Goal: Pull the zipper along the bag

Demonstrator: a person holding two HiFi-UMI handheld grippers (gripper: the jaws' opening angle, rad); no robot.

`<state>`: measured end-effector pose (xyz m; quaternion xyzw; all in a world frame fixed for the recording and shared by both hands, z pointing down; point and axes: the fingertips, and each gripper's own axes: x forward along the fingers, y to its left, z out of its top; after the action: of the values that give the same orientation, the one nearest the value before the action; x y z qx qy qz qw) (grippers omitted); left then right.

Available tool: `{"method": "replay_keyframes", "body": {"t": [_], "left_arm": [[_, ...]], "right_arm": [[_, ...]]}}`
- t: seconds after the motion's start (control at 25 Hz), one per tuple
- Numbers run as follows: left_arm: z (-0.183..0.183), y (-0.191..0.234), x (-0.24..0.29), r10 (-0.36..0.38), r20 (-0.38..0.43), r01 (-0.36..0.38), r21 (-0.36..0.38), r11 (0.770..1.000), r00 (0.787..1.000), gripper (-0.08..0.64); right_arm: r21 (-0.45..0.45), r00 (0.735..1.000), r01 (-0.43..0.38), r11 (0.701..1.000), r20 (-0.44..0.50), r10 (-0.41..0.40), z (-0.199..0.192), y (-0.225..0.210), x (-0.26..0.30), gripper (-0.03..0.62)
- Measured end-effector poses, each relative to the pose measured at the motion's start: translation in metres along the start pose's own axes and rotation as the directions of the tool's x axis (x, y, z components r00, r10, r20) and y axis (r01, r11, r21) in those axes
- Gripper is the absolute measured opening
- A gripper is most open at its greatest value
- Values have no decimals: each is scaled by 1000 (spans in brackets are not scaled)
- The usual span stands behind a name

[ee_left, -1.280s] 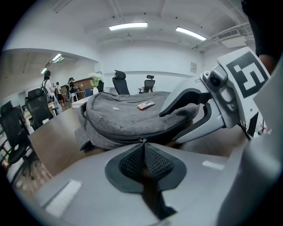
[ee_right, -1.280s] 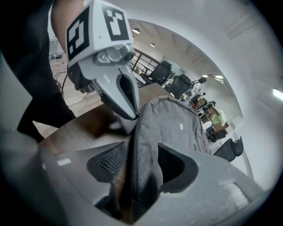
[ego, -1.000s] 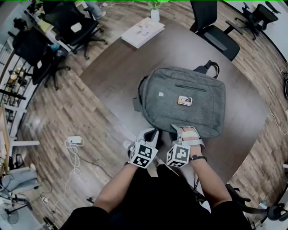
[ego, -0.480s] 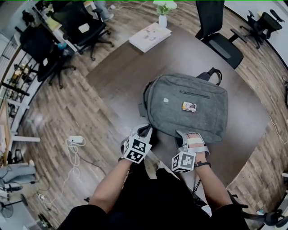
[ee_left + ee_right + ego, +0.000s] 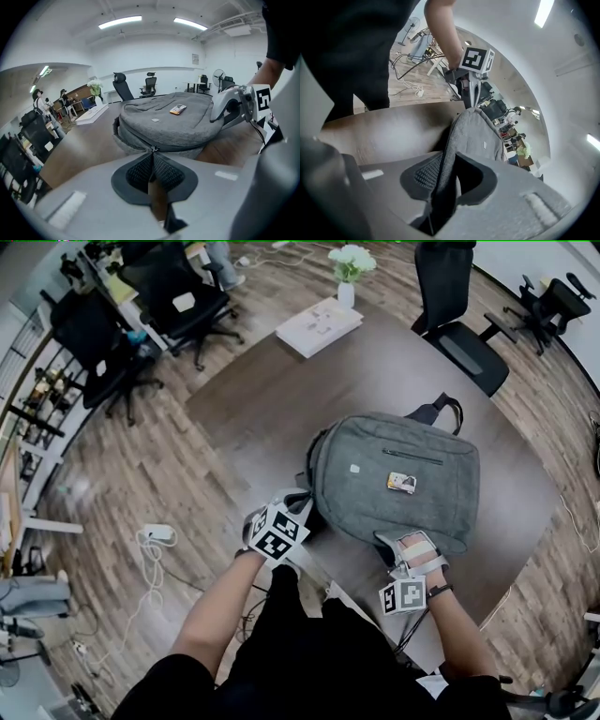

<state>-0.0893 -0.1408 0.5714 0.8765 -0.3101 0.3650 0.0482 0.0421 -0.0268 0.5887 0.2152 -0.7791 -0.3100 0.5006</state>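
A grey backpack (image 5: 394,474) lies flat on the dark brown table (image 5: 272,399). My left gripper (image 5: 302,502) is at the bag's near left corner. In the left gripper view its jaws (image 5: 152,158) are shut on the small zipper pull (image 5: 152,149), with the backpack (image 5: 164,126) just beyond. My right gripper (image 5: 398,545) is at the bag's near edge, towards the right. Its jaws (image 5: 445,176) have just been closing and now pinch a fold of the backpack (image 5: 471,136) fabric between the pads. The left gripper (image 5: 471,89) shows at the far end of that edge.
A white book (image 5: 321,326) and a vase of flowers (image 5: 348,277) sit at the table's far end. Black office chairs stand behind the table (image 5: 459,334) and on the left (image 5: 178,306). A power strip with cables (image 5: 155,535) lies on the wooden floor.
The two grippers have drawn apart along the bag's near edge: the left one went left to the corner, the right one went right. The head view has shifted slightly.
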Motion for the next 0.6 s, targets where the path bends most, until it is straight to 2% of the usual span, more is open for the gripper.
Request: {"method": "replay_keyframes", "body": {"t": [0.12,0.2,0.24,0.28,0.36,0.48,0.6], "left_arm": [[6,-9,0,-17,-12,18,25,1000,1000,28],[7,-20,-4,-20,-29,21,48,999,999,26],[8,-26,-7,-25,-32,27,58,998,999,26],[8,-32,-9,-34,-32,36,64,997,999,26],[10,-47,-14,-59,-31,61,72,996,998,26],[11,-75,-19,-107,-31,109,92,990,994,26],[10,-101,-15,-142,-31,145,99,984,989,26]], "right_arm": [[9,999,-36,999,-5,36,-8,4,-2,89],[142,993,-108,984,-20,112,-9,12,-3,137],[245,990,-138,960,-1,142,-3,12,-5,222],[350,989,-149,925,39,145,10,7,-9,260],[515,988,-136,846,129,80,42,-11,-18,261],[637,986,-110,763,164,5,77,-27,-10,261],[693,994,-99,714,103,37,81,-20,12,249]]}}
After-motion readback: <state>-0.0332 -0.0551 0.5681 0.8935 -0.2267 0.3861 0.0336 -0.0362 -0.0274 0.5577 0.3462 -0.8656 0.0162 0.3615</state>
